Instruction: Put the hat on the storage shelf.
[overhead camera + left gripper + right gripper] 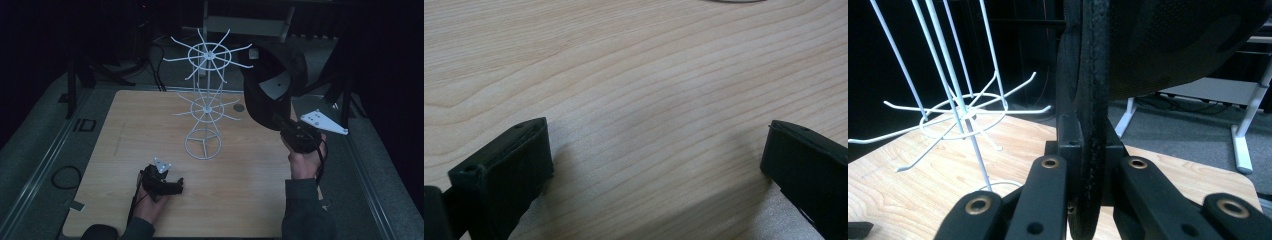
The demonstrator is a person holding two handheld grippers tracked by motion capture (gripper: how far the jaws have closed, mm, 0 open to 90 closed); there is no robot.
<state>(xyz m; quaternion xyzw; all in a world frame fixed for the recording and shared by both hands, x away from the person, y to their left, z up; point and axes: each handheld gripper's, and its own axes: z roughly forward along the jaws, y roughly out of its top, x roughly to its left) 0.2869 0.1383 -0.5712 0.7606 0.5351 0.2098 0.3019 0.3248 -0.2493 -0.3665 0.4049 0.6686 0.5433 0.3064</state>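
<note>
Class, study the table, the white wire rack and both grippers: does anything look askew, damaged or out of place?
Nothing stands out. The white wire rack stands upright on the wooden table. The right gripper is clamped on the brim of a black cap held up beside the rack. The left gripper rests open on the table.

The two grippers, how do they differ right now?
The right gripper is raised beside the white wire rack, jaws shut on a black cap's brim; the left gripper lies low on the wooden table, jaws open with nothing between them. Both are black, and each is held in a hand.
</note>
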